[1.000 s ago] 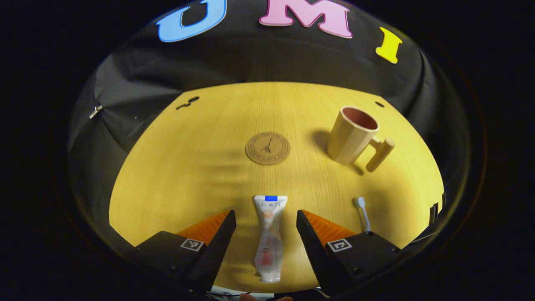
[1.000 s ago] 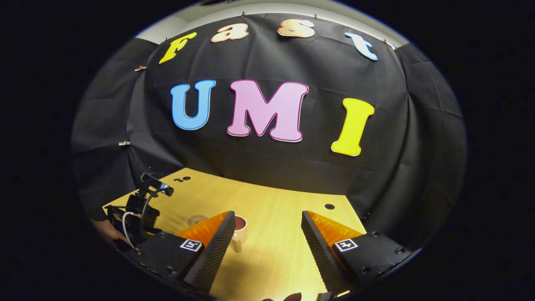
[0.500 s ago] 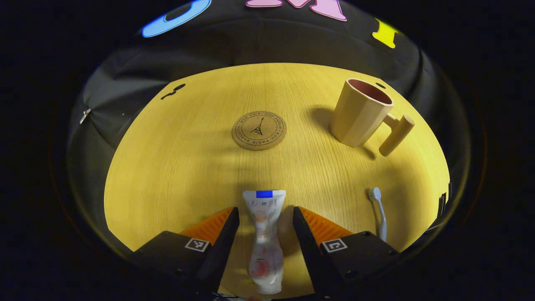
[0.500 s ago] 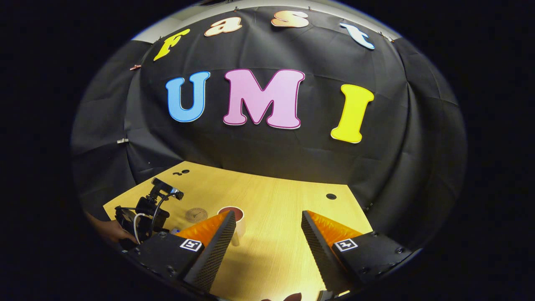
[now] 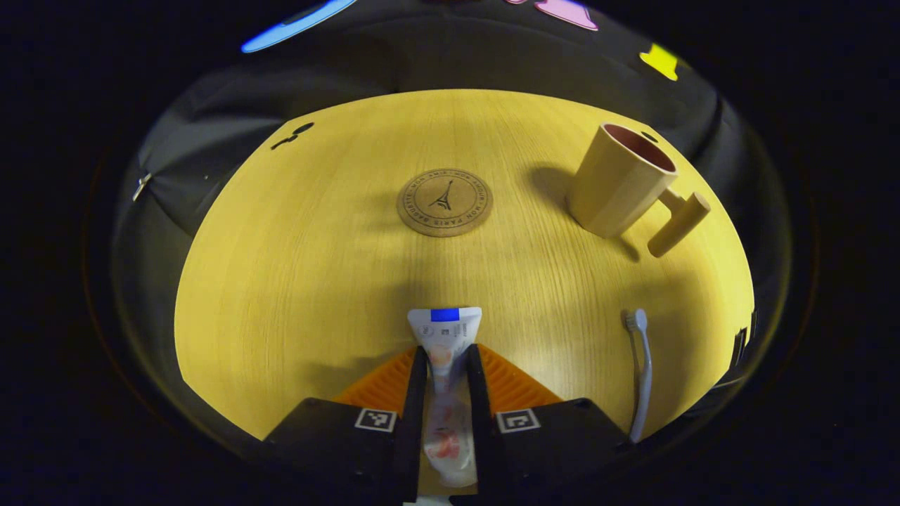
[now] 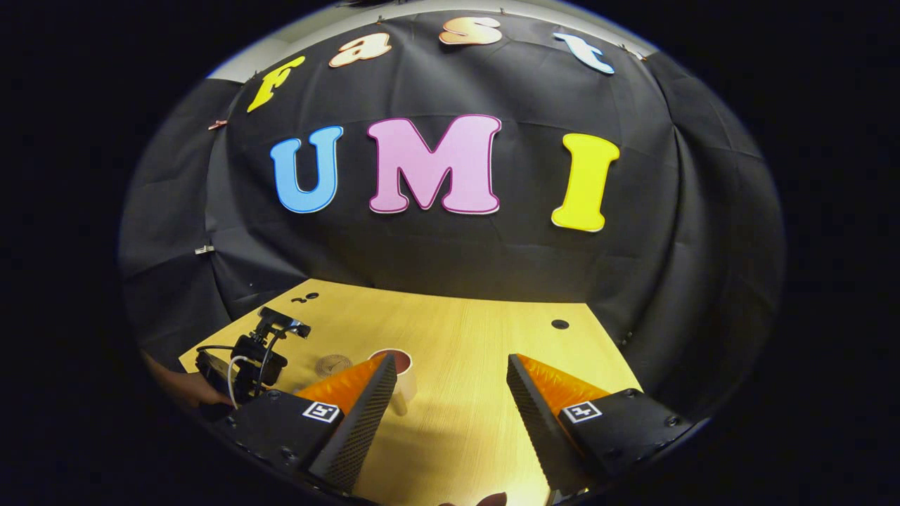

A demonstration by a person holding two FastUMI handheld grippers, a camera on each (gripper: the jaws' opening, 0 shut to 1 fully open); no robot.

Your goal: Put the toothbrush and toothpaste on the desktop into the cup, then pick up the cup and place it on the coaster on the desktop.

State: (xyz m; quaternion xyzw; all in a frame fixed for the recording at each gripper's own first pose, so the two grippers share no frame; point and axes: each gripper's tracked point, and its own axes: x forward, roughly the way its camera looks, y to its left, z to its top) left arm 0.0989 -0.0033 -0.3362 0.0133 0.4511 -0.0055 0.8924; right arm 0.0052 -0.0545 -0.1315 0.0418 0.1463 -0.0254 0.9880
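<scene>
The pale wooden worktop (image 5: 316, 267) spreads out under the lamp, and everything for the job lies on it. At the far right stands the cup (image 5: 619, 179), upright, its stubby handle pointing right. The round coaster (image 5: 444, 202) lies flat at the far middle, well apart from the cup. The left tool (image 5: 446, 365) is down at the near edge with its fingers closed in tight on the toothpaste (image 5: 446, 337); both seem to press its sides, though the tube's lower half is blurred. The tube's flat end points away toward the coaster. The toothbrush (image 5: 641, 372) lies near right, bristle head toward the cup, apart from the tube. The right tool (image 6: 450, 393) hangs above the worktop with its fingers spread wide, gripping nothing; past it the cup shows, and farther left the other tool with a hand (image 6: 184, 388) behind it.
</scene>
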